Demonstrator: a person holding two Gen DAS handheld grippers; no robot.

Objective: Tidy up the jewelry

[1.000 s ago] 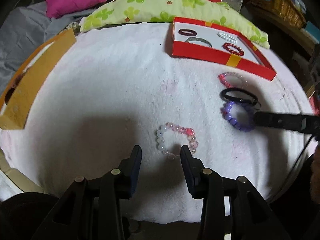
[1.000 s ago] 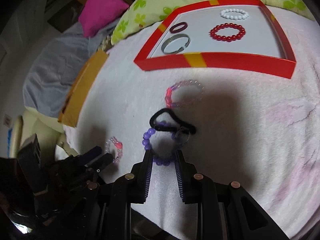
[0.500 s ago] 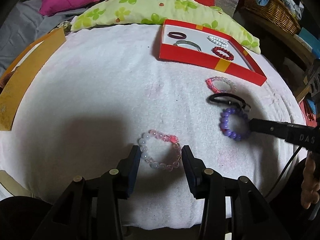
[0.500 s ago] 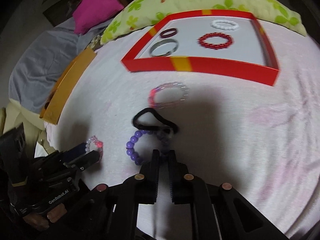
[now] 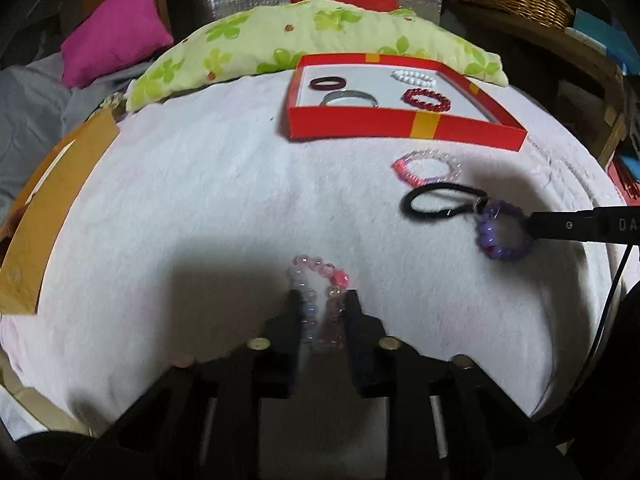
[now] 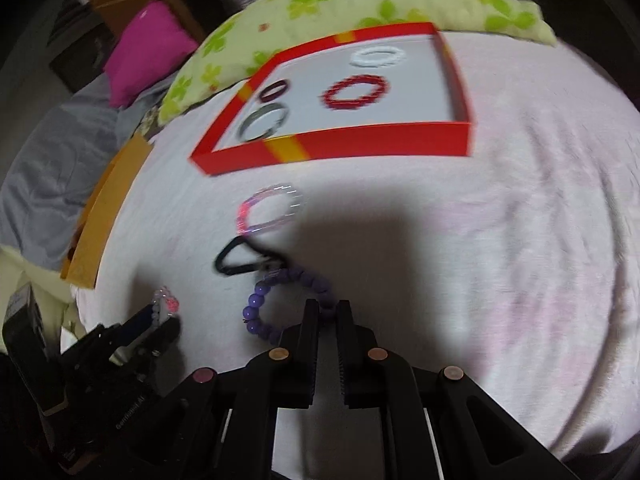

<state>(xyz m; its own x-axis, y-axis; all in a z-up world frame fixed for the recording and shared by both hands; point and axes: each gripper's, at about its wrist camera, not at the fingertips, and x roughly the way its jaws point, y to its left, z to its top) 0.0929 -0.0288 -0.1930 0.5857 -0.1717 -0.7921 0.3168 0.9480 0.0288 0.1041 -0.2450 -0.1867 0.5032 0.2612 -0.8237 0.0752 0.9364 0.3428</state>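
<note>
Left claw (image 5: 322,304) just closed on pink bracelet (image 5: 320,300); right claw (image 6: 327,310) pinches purple bracelet (image 6: 280,304); lettering unreadable

Under me spreads a white, faintly pink-tinged fleecy cloth surface (image 5: 208,208). At its far edge sits a shallow red cardboard tray (image 5: 360,126) with yellow bands. Nearer, directly on the cloth, lie a clear-and-pink beaded bracelet (image 5: 426,166) and, just beside it, a black elastic hair tie (image 5: 440,200). A green flower-print cushion (image 5: 280,44) rests along the back edge.
</note>
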